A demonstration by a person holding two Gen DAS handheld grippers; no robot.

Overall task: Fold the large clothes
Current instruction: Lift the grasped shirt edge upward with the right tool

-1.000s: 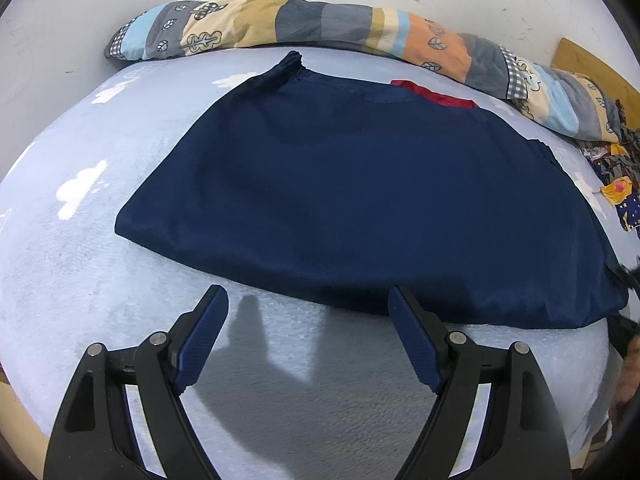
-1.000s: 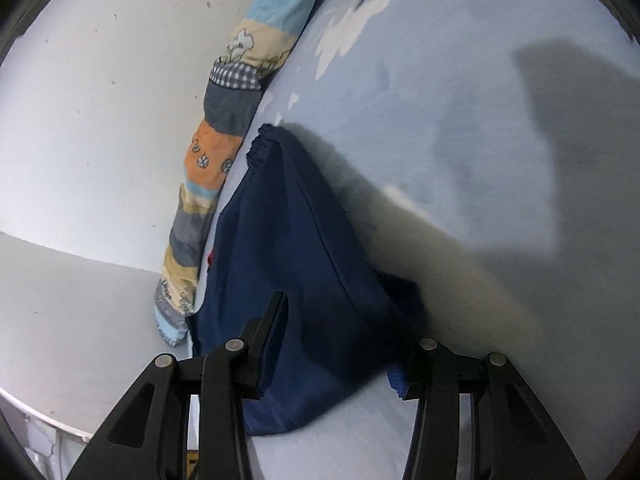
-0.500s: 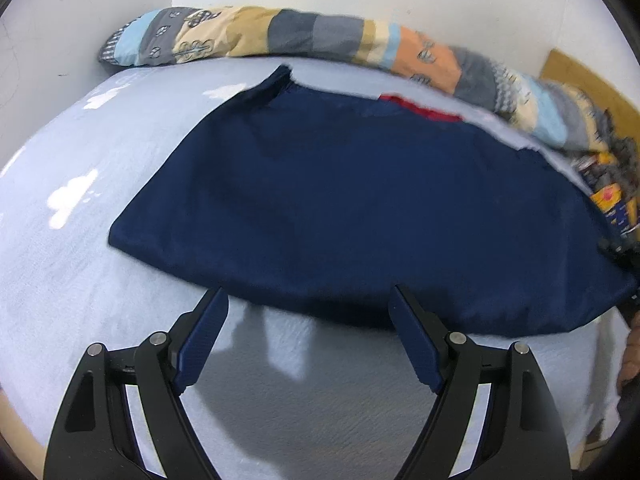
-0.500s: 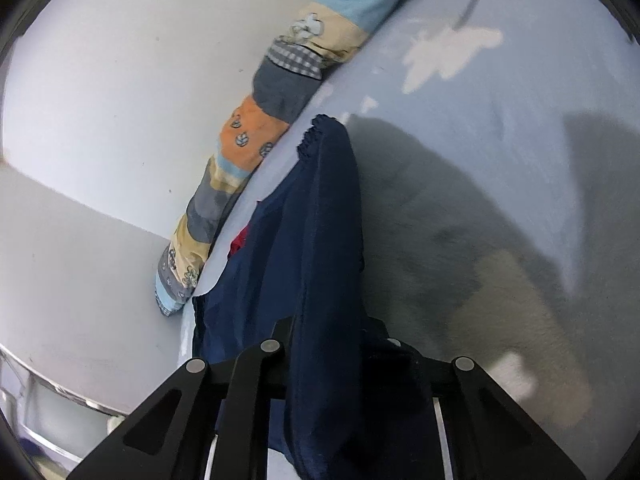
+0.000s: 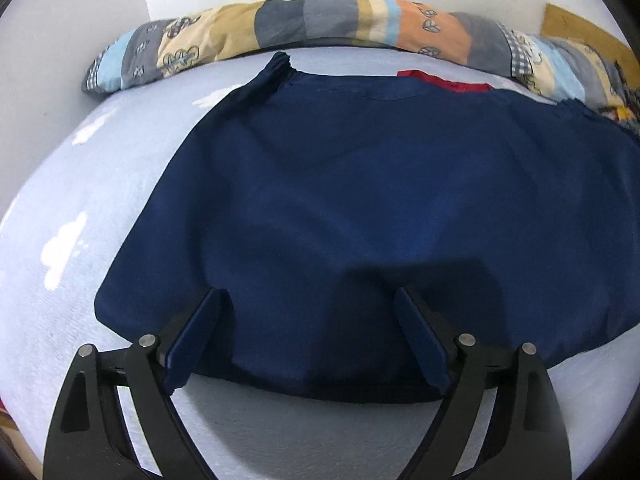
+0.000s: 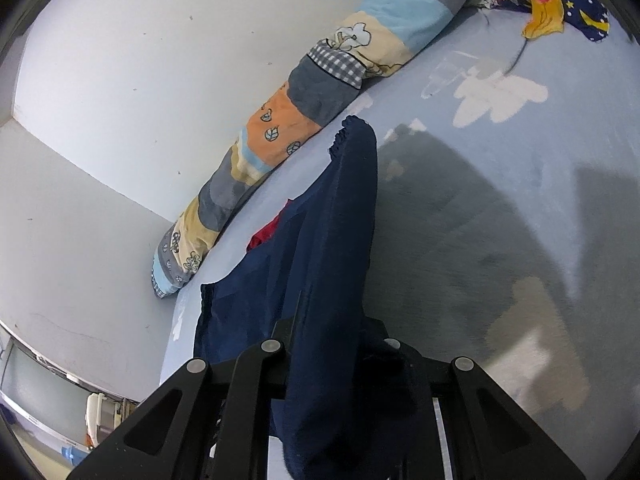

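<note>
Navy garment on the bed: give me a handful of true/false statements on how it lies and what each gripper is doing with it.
1. The right gripper is shut on the navy garment. True.
2. The left gripper is clamped on the hem. False: its jaws are opening, fingers over the near hem, fabric showing between them, nothing pinched.
3. A patchwork bolster lies along the wall behind the garment. True.
4. The bed sheet is plain white. False: it is light blue with white cloud shapes.
5. Red fabric shows at the garment's far edge. True.
</note>
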